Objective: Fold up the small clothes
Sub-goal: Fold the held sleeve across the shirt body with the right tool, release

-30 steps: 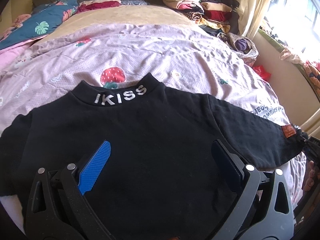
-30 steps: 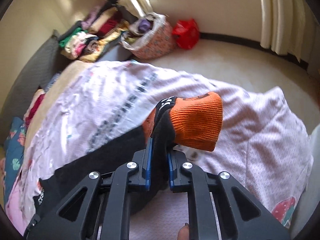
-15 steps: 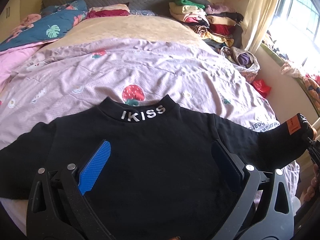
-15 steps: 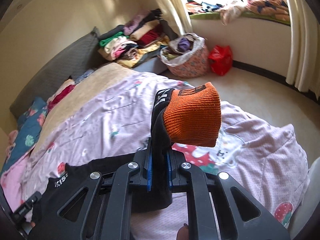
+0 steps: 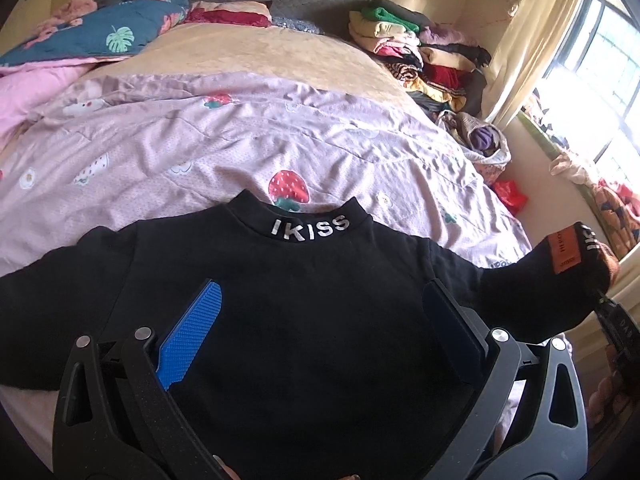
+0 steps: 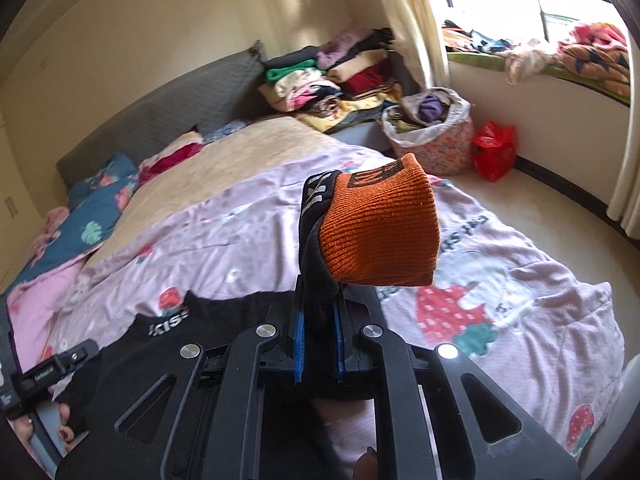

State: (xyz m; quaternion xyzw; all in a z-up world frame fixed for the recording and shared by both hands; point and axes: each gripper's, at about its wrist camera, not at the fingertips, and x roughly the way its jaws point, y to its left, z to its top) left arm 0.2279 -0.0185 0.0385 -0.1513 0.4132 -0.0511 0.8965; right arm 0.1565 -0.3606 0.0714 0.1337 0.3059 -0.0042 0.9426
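Observation:
A small black sweater [image 5: 304, 304] with "IKISS" on its collar lies flat, front up, on the pink strawberry-print quilt [image 5: 248, 136]. My left gripper [image 5: 320, 320] is open, its blue pads spread wide over the sweater's lower body. My right gripper [image 6: 318, 332] is shut on the sweater's right sleeve [image 6: 316, 248] just below its orange ribbed cuff [image 6: 380, 232] and holds it lifted off the bed. In the left wrist view the raised sleeve [image 5: 560, 280] shows at the far right. The sweater's collar also shows in the right wrist view [image 6: 168, 324].
Piles of folded clothes [image 5: 420, 56] sit at the bed's far right corner. A floral bag [image 6: 432, 132] and a red bag [image 6: 494, 150] stand on the floor by the window. A blue leaf-print pillow [image 5: 104, 36] lies at the head.
My right gripper has lifted the sleeve higher off the quilt and swung toward the bed's middle. My left gripper has risen and drawn back slightly over the sweater, still open.

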